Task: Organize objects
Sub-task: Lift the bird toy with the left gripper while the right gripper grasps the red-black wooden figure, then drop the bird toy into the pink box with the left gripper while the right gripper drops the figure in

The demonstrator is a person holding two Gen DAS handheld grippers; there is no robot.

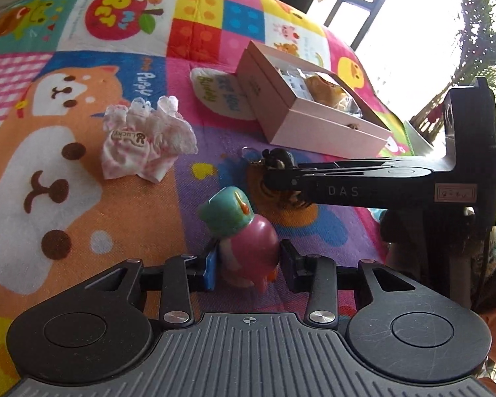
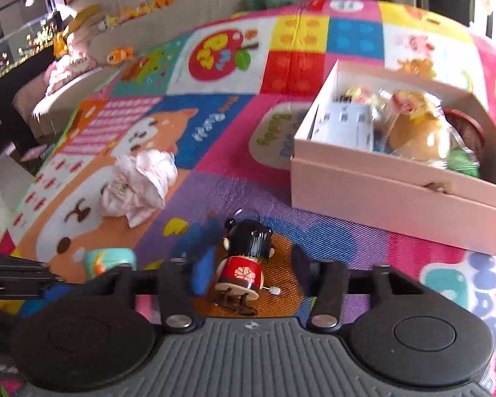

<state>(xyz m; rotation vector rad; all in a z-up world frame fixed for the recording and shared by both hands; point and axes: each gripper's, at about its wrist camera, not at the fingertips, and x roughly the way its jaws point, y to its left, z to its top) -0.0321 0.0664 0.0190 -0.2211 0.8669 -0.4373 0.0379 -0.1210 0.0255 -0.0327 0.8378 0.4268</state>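
Bright patchwork play mat (image 1: 132, 231) lay under both grippers: the left gripper (image 1: 248, 261) straddled a pink-and-teal penguin toy (image 1: 244, 241), seemingly pinching it, the right gripper (image 2: 248, 268) stood apart around a black-haired doll (image 2: 244, 264), either liable to slip short of the pink box (image 2: 396, 192).

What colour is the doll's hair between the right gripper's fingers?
Glossy black, above a red body; the doll shows best in the right wrist view.

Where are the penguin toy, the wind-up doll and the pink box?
penguin toy (image 1: 248, 248): left wrist view, on its pink body.
wind-up doll (image 2: 244, 264): right wrist view, on its red body.
pink box (image 2: 396, 205): right wrist view, on its near side wall.
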